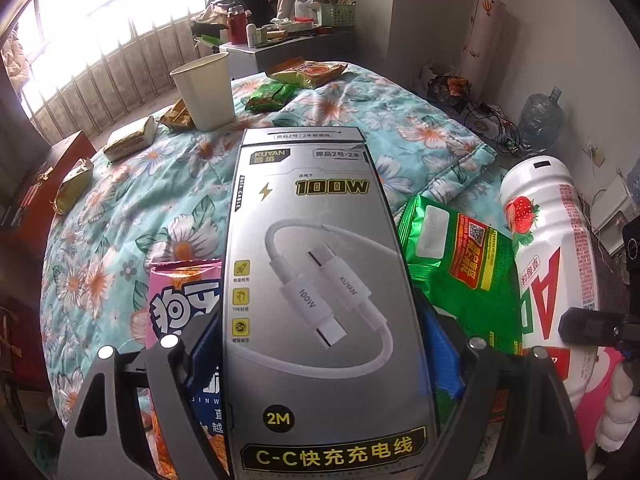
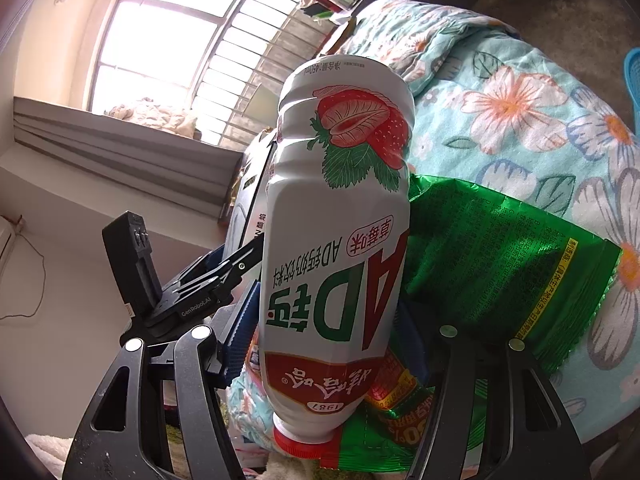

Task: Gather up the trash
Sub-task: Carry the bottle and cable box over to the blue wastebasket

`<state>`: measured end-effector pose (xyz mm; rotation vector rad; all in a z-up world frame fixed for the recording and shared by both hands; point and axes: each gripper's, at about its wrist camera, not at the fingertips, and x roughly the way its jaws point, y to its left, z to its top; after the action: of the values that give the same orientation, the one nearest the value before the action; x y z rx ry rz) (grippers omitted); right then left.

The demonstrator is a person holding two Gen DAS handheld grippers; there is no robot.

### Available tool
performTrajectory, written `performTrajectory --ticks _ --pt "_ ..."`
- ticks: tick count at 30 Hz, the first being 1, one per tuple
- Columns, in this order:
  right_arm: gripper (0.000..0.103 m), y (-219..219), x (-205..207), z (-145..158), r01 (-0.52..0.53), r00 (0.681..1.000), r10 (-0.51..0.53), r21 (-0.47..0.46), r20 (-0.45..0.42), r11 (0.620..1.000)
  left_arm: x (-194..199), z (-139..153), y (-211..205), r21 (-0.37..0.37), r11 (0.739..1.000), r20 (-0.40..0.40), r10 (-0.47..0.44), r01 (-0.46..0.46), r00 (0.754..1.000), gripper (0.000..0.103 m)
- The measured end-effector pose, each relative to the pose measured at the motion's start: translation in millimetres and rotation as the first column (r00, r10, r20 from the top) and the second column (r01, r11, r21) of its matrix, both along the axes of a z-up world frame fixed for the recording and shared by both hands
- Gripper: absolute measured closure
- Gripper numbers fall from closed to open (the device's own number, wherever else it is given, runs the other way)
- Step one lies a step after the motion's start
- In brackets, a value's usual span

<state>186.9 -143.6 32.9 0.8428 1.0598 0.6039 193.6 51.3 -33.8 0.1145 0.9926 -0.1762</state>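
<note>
My left gripper (image 1: 320, 360) is shut on a grey charging-cable box (image 1: 320, 280) and holds it above the flowered quilt (image 1: 160, 200). My right gripper (image 2: 328, 344) is shut on a white strawberry milk bottle (image 2: 336, 240), cap toward the camera; the bottle also shows in the left wrist view (image 1: 548, 264). A green snack wrapper (image 2: 500, 256) lies on the quilt just right of the bottle and also shows in the left wrist view (image 1: 460, 256). A pink wrapper (image 1: 180, 296) lies left of the box. A paper cup (image 1: 206, 90) and several more wrappers lie farther back.
A red box (image 1: 48, 184) stands at the quilt's left edge. A cluttered white cabinet (image 1: 280, 44) stands behind by the barred window. A water jug (image 1: 542, 120) and cables lie on the floor at the right. A blue basket edge (image 2: 632, 80) shows at far right.
</note>
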Motion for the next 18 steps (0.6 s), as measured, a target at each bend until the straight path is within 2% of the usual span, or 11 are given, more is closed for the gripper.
performTrajectory --ticks 18 --pt "0.044 11.1 -0.6 26.9 0.007 0.999 -0.005 -0.040 0.051 0.999 -41.9 34.3 19.6 -0.053 0.998 0.097 0.032 -0.027 0.995 0.021"
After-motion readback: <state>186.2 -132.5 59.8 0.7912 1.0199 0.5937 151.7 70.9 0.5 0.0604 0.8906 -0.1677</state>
